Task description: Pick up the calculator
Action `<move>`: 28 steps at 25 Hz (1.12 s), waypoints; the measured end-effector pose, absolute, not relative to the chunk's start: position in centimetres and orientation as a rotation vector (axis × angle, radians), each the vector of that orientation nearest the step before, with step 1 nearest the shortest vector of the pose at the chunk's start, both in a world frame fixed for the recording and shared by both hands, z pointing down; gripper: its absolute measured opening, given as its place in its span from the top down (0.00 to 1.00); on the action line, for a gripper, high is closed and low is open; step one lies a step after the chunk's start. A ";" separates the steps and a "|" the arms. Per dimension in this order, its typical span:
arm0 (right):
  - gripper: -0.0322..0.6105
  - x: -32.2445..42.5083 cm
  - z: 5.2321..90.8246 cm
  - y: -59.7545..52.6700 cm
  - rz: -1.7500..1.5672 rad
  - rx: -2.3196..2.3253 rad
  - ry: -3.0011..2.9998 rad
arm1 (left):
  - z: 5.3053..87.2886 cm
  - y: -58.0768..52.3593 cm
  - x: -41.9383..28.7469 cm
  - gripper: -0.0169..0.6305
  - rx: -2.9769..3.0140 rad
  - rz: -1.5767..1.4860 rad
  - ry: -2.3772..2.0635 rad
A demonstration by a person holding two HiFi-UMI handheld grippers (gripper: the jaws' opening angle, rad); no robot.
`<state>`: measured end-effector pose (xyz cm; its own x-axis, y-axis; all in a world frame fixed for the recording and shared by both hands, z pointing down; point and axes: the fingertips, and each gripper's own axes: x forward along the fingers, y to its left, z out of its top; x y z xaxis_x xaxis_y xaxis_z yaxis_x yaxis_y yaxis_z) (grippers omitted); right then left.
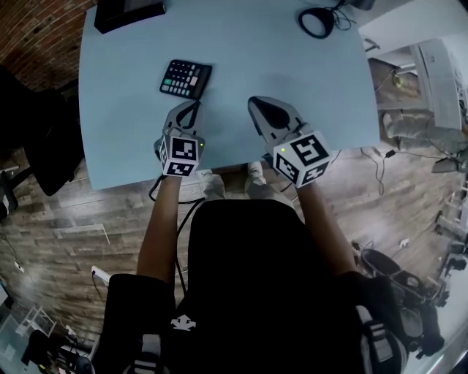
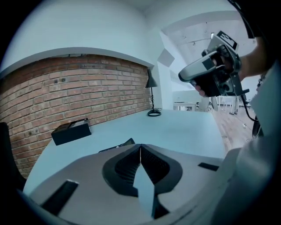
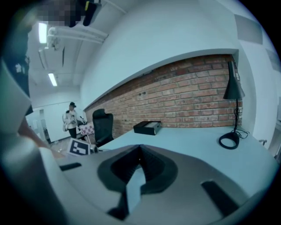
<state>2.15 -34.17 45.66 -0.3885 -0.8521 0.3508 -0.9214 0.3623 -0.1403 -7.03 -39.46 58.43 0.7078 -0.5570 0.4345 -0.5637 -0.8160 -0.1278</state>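
The black calculator (image 1: 186, 78) with light keys lies flat on the pale blue table (image 1: 124, 124), left of centre. My left gripper (image 1: 187, 107) hovers just short of its near edge, jaws shut with nothing between them. In the left gripper view the shut tips (image 2: 140, 147) hide most of the calculator (image 2: 119, 146), leaving only a dark edge showing. My right gripper (image 1: 257, 104) is to the right of the calculator and apart from it, above bare table. Its jaws (image 3: 139, 147) also meet and hold nothing.
A black box (image 1: 128, 11) sits at the table's far left corner. A lamp's black ring base (image 1: 316, 22) with a cable stands at the far right. A black office chair (image 1: 40, 139) is left of the table. The near table edge runs just under both grippers.
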 end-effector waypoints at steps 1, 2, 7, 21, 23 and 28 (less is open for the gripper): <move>0.94 2.2 45.9 -34.1 0.475 1.597 -2.397 | 58.7 -39.8 -7.1 0.95 2.891 0.737 -0.956; 0.94 2.2 46.2 -33.9 0.484 1.597 -2.390 | 59.1 -40.1 -7.2 0.95 2.893 0.748 -0.962; 0.94 2.6 47.1 -33.3 0.518 1.602 -2.360 | 60.6 -40.9 -6.9 0.88 2.944 0.839 -0.914; 0.94 3.3 49.8 -31.7 0.621 1.594 -2.326 | 63.6 -42.5 -4.4 0.61 3.025 1.125 -0.912; 0.94 3.3 50.1 -31.5 0.637 1.597 -2.319 | 64.0 -43.0 -4.3 0.61 3.026 1.154 -0.925; 0.94 3.3 50.7 -31.2 0.657 1.590 -2.310 | 65.0 -43.8 -3.7 0.61 3.067 1.271 -0.881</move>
